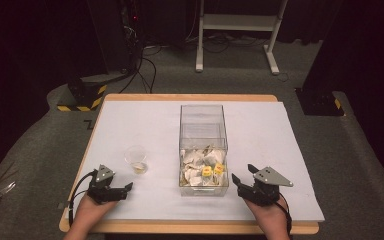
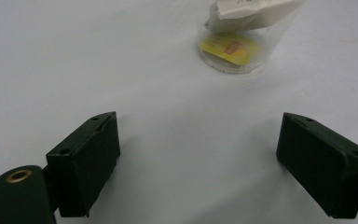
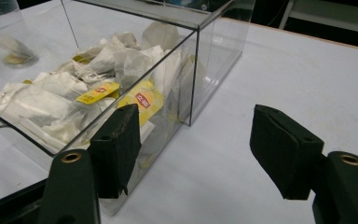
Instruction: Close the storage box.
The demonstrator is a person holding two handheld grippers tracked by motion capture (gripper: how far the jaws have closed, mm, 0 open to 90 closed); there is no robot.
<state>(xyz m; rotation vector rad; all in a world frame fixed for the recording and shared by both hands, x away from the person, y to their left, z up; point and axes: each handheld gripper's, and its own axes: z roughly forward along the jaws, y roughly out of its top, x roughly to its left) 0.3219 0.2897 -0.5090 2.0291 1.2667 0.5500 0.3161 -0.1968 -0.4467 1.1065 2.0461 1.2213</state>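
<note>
Both grippers at rest on the table, nothing held.

We find the left gripper (image 1: 128,188) low at the near left edge of the table (image 1: 280,150), jaws wide apart and empty, just short of the plastic cup (image 1: 136,159), which stands upright with a tea bag (image 2: 230,46) inside. We find the right gripper (image 1: 244,175) likewise wide open and empty, just beside the near right corner of the clear box (image 1: 203,150), which holds a heap of tea bags (image 3: 65,93).

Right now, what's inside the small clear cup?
The clear cup holds one tea bag with its yellow tag lying on the bottom. The bag covers whatever might sit beneath it, and the cup's rim is cut off.
</note>
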